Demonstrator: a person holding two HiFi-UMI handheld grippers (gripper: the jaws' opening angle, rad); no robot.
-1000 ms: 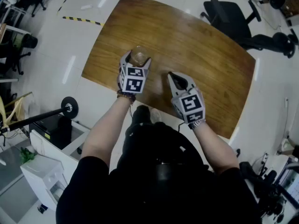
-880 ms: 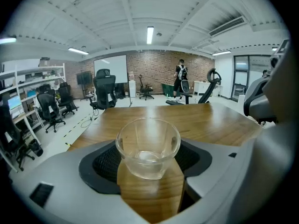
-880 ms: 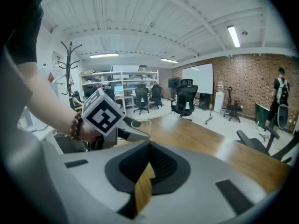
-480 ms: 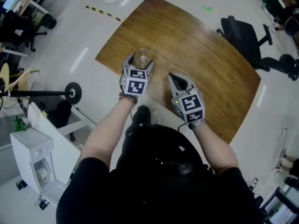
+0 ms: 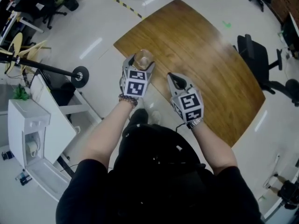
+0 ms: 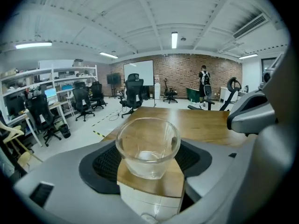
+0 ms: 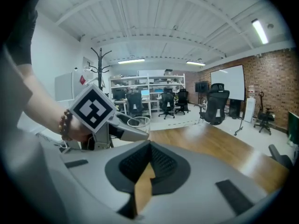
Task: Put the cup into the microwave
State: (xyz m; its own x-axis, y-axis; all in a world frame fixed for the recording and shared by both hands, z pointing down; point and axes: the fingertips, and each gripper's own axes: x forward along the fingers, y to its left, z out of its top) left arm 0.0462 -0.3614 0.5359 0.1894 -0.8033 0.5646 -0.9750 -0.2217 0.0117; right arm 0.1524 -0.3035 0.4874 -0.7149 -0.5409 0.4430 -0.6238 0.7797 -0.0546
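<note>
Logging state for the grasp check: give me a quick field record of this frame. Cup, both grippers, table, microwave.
cup: clear glass, upright, looks empty
left gripper: shut on cup
right gripper: shut, nothing in it
table: wooden, ahead of both grippers
microwave: none recognisable in any view

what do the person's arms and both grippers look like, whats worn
Both the left gripper and right gripper are light grey plastic, each carrying a white cube with black square markers. Their tongs have black ribbed pads. The person wears a black short-sleeved top, a beaded bracelet on the left wrist and a metal-looking band on the right.
</note>
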